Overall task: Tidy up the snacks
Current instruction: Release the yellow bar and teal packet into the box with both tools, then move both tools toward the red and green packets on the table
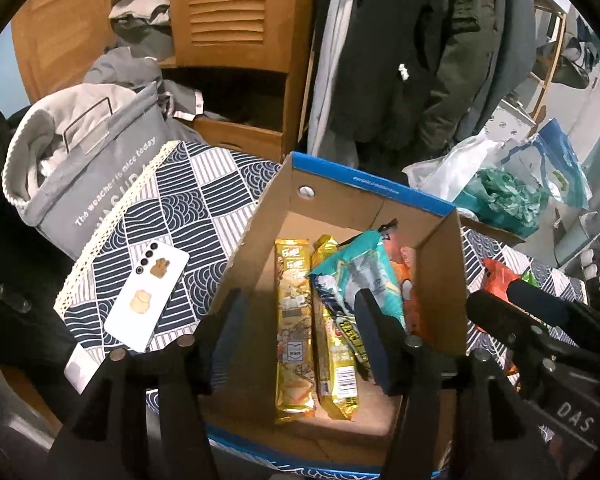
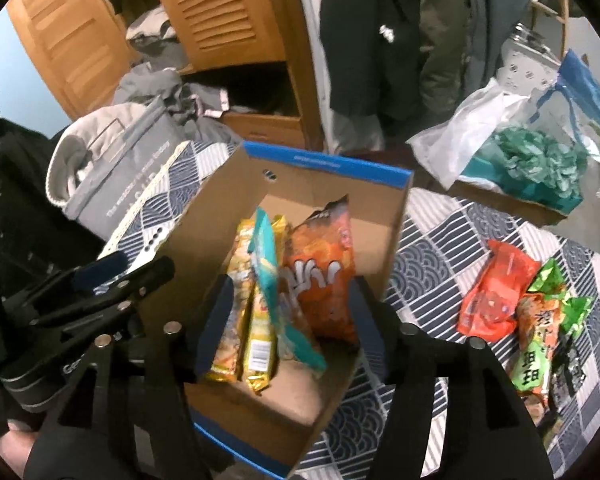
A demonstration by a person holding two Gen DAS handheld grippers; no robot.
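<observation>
Both grippers hang over the cardboard box. The left gripper is parted with nothing gripped, yellow packets just beneath it. The right gripper is parted too, the orange bag loose between its fingers. Off to its right, a red packet lies on the patterned cloth.

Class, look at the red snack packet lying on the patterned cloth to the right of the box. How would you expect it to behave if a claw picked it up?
The red snack packet looks crumpled and puffy, so probably light and floppy, sagging from a corner pinch. Its glossy film may slip between pads. Contents could crush if squeezed.
</observation>
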